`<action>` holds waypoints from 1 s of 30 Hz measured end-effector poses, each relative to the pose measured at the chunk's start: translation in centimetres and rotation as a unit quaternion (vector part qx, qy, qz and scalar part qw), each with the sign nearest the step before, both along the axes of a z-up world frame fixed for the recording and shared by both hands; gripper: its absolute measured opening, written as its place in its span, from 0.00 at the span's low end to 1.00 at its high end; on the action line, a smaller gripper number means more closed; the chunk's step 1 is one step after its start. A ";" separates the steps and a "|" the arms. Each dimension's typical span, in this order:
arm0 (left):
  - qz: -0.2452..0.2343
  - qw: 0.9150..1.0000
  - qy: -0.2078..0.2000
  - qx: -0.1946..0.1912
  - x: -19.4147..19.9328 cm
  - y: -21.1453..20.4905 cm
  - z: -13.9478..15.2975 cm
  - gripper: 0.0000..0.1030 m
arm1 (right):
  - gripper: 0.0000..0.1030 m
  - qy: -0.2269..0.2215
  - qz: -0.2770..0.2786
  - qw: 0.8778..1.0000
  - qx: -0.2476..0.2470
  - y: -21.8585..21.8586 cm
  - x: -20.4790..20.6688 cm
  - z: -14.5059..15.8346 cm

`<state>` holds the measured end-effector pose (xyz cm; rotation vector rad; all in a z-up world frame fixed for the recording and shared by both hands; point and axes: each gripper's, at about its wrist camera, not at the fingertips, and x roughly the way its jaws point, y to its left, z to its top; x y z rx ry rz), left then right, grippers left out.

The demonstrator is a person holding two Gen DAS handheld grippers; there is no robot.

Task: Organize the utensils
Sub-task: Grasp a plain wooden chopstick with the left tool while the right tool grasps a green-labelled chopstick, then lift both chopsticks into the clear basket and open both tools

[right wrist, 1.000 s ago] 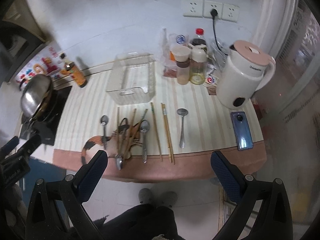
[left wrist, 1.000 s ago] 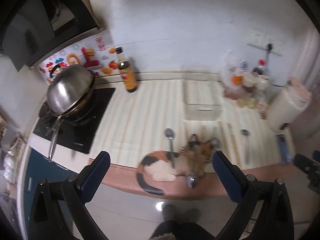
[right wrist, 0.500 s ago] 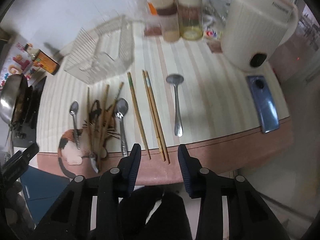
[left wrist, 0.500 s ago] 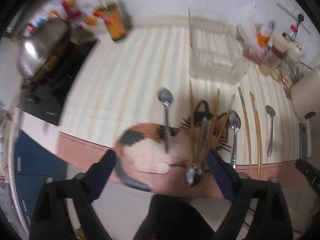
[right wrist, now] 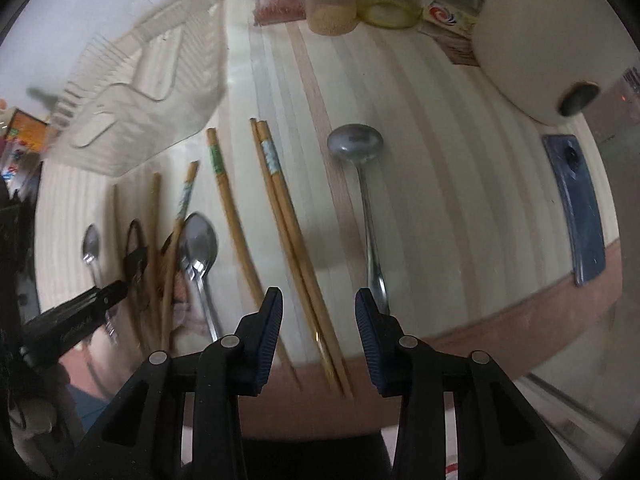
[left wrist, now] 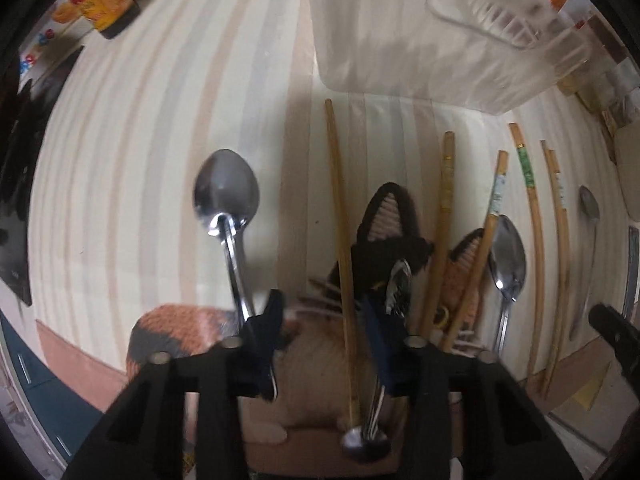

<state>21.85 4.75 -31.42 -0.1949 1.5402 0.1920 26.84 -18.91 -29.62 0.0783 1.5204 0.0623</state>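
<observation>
Striped countertop [right wrist: 440, 184] holds chopsticks [right wrist: 288, 216], spoons [right wrist: 360, 168] and phone [right wrist: 580, 204].

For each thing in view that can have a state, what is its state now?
left gripper: open, astride a plain chopstick
right gripper: open, astride the chopstick pair
clear basket: empty as far as visible
cat-shaped mat: flat, under several utensils
round spoon: lying alone, untouched
</observation>
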 end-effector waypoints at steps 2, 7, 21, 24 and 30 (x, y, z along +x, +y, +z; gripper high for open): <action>-0.006 1.000 -0.011 -0.003 0.0 0.0 0.2 0.15 | 0.31 0.006 -0.002 1.000 -0.004 0.3 0.9 -1.0; -0.016 1.000 -0.016 -0.004 -0.2 0.2 0.4 0.06 | 0.15 0.019 0.010 1.000 -0.002 1.1 2.1 -2.9; -0.048 0.999 -0.012 -0.023 -1.6 2.4 0.0 0.08 | 0.08 0.055 0.028 0.996 -0.061 1.5 2.5 -3.8; -0.049 0.999 -0.007 -0.020 -1.9 2.3 -0.1 0.08 | 0.10 0.060 0.034 0.995 -0.070 1.8 2.4 -3.9; -0.028 1.000 -0.006 0.006 0.3 1.4 -0.5 0.04 | 0.06 0.070 0.024 0.995 -0.062 3.0 3.1 -3.8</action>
